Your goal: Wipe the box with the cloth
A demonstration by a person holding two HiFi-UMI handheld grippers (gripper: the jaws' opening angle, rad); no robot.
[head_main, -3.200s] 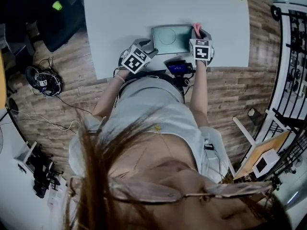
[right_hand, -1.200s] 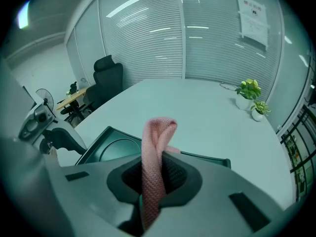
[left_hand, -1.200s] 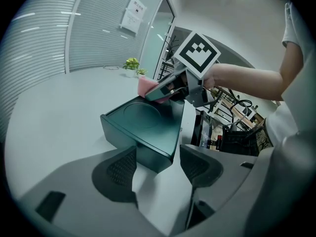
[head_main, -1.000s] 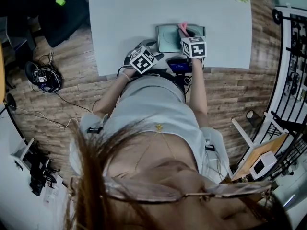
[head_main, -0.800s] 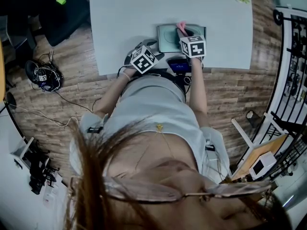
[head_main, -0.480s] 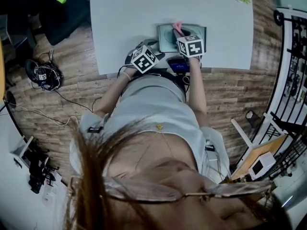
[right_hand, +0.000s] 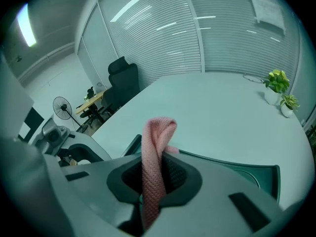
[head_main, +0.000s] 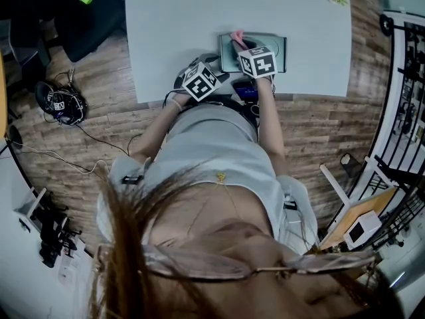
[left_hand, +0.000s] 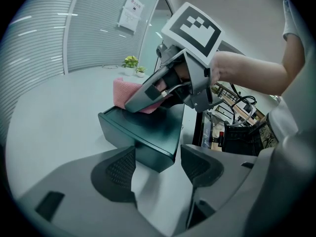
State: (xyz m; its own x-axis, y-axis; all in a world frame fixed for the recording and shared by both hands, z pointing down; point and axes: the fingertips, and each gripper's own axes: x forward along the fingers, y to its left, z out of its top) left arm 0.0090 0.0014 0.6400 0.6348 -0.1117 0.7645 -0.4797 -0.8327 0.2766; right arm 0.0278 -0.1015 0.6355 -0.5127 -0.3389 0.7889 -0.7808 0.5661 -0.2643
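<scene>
A dark teal flat box (head_main: 273,48) lies near the table's front edge. My right gripper (head_main: 243,45) reaches over the box's left part, shut on a pink knitted cloth (head_main: 236,36) that touches the lid. In the right gripper view the cloth (right_hand: 157,147) stands up from between the shut jaws of the right gripper (right_hand: 155,174), with the box (right_hand: 247,174) below. My left gripper (left_hand: 157,164) is open, resting on the table with the near corner of the box (left_hand: 143,132) just ahead of its jaws. From there the cloth (left_hand: 123,93) shows on the lid.
The light grey table (head_main: 199,18) stretches far beyond the box. Small potted plants (right_hand: 277,85) stand at its far right corner. A black chair (right_hand: 123,83) and a fan (right_hand: 63,107) are off the left side. Cables (head_main: 60,105) lie on the wooden floor.
My right gripper has slid the pink cloth leftward across the box lid, from its right edge to its left part. The left gripper stays by the box's front left corner.
</scene>
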